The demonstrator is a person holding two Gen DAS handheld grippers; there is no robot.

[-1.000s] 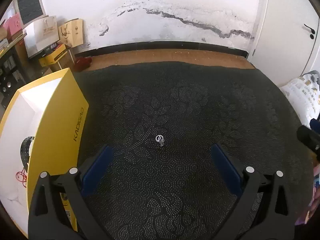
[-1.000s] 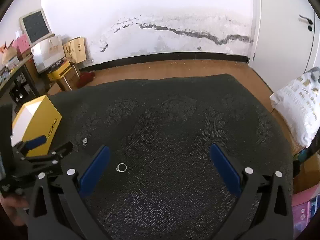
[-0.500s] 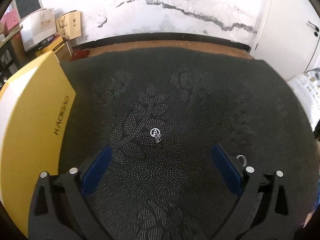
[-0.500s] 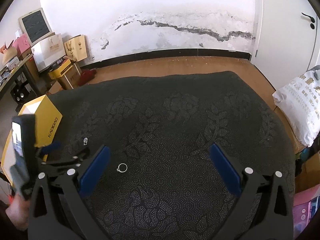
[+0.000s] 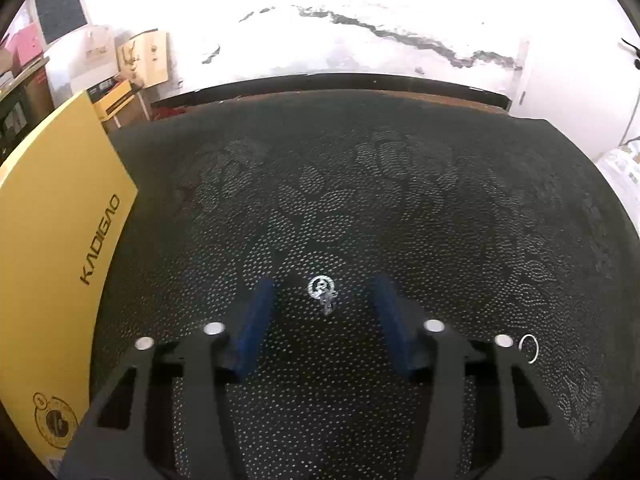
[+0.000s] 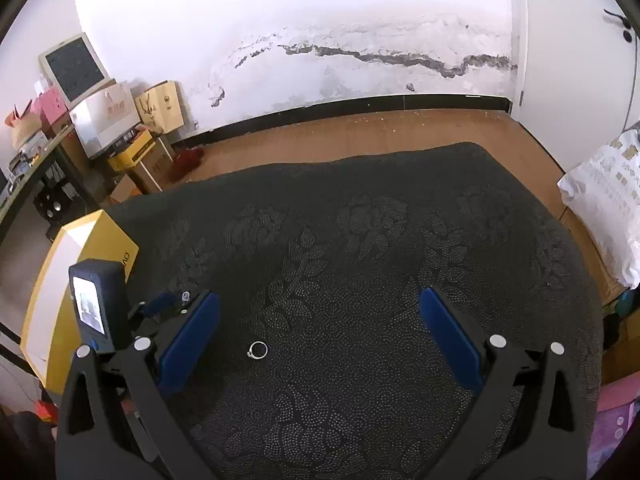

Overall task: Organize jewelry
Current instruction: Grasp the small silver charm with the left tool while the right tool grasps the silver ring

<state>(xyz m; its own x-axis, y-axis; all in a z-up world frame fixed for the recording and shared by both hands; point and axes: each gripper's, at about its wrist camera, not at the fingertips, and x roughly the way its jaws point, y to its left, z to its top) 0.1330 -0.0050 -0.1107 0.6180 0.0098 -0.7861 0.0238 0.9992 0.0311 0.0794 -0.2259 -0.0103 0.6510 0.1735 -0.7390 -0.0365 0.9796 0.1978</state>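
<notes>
A small silver ring with a charm (image 5: 323,293) lies on the dark patterned cloth (image 5: 360,200). My left gripper (image 5: 322,300) is low over it, its blue pads on either side of the ring with gaps, not touching. A plain silver ring (image 5: 529,347) lies to its right; it also shows in the right wrist view (image 6: 258,350). My right gripper (image 6: 320,328) is wide open and empty above the cloth. The left gripper (image 6: 168,304) shows at the left of the right wrist view, with the charm ring (image 6: 185,295) at its tips.
A yellow open box (image 5: 52,248) stands at the left edge of the cloth, also seen from the right wrist (image 6: 72,280). Boxes and bags (image 6: 120,120) stand by the far wall. A white sack (image 6: 604,200) lies at the right.
My left gripper has dropped and moved forward over the charm ring, and its jaws have narrowed around it. My right gripper has stayed nearly still.
</notes>
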